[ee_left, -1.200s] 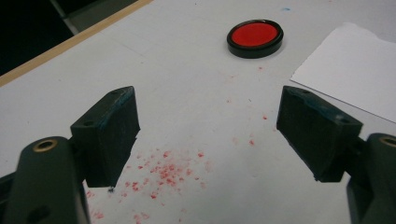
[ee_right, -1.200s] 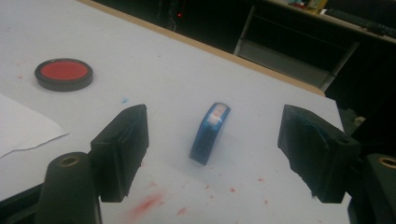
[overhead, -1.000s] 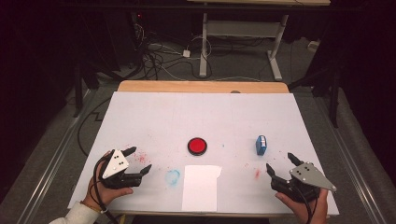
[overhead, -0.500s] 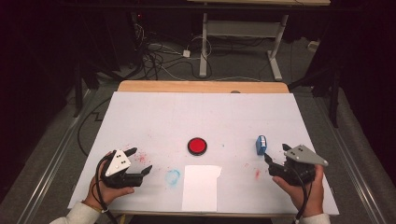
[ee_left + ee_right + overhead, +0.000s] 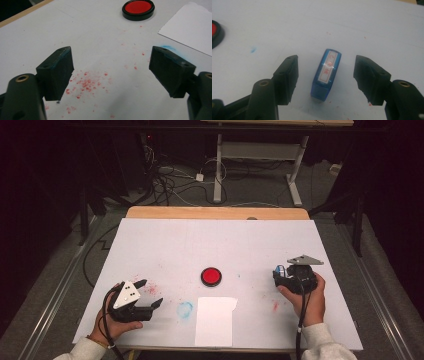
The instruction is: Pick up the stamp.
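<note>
A small blue stamp (image 5: 327, 75) with a white label stands on the white table (image 5: 200, 245) between the jaws of my right gripper (image 5: 325, 62). A gap shows on each side of it, so the pads do not touch it. These jaws have just been closing around the stamp. In the high view the right gripper (image 5: 281, 273) is at the table's right, with the stamp (image 5: 280, 269) at its tips. My left gripper (image 5: 151, 293) rests open at the front left, and nothing lies between its jaws (image 5: 111, 53).
A round red ink pad (image 5: 211, 276) with a black rim sits mid-table. A white paper sheet (image 5: 215, 320) lies at the front edge. Red and blue ink smudges mark the surface. A wooden strip (image 5: 215, 213) borders the far edge.
The right gripper moved forward and left to the blue stamp, which now stands between its jaws, and the jaws narrowed. The left gripper kept still.
</note>
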A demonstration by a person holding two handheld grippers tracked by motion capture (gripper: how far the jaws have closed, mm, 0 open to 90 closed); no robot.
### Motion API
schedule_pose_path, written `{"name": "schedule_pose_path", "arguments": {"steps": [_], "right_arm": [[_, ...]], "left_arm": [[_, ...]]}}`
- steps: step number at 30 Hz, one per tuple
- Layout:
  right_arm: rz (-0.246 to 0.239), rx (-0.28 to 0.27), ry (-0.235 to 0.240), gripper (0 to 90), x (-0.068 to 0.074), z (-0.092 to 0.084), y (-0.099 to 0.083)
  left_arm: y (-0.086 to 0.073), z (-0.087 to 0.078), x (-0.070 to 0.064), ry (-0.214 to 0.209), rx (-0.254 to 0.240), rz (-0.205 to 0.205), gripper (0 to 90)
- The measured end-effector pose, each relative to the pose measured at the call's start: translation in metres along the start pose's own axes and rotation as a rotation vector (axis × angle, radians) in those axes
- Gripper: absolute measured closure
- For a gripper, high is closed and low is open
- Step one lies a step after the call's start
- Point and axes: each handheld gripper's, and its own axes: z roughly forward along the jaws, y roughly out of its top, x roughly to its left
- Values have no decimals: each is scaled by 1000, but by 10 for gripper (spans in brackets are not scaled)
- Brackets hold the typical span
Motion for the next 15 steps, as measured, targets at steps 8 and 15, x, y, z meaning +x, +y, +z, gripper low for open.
{"name": "schedule_pose_path", "arguments": {"steps": [8, 15], "right_arm": [[25, 22, -5, 567, -2, 17, -3], [46, 14, 6, 684, -6, 25, -6]], "left_arm": [[-1, 1, -1, 7, 15, 3, 192], [-1, 3, -2, 0, 28, 16, 192]]}}
